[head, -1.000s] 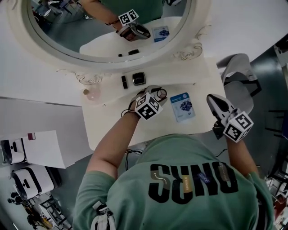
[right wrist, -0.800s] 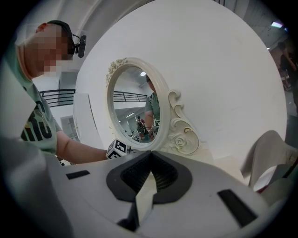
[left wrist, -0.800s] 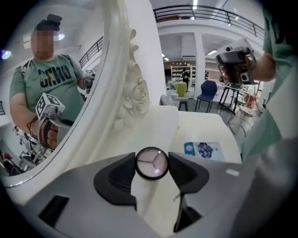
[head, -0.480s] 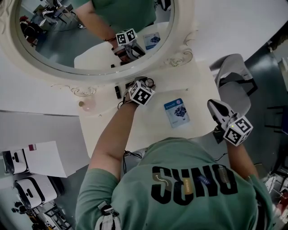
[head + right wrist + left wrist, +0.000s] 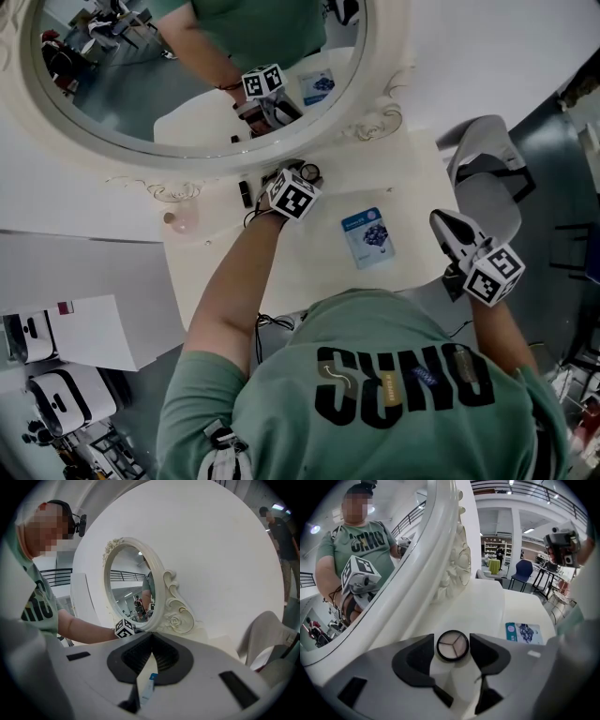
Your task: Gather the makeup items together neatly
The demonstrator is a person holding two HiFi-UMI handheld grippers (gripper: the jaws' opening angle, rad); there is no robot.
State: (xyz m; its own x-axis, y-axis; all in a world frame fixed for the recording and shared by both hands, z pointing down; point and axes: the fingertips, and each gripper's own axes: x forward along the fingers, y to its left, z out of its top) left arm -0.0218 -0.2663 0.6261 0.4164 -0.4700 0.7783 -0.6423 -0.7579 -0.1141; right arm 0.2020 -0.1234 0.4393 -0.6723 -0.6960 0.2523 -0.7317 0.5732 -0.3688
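Oval mirror in a carved cream frame fills the upper left, against a white wall. Cream dressing table sits centre. Grey chair stands right, on dark grey floor.

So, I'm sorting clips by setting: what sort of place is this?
Likely a staged vanity corner in a big open hall, not a bedroom: an ornate oval mirror behind a white table, a makeup compact, and a blue chair far behind.
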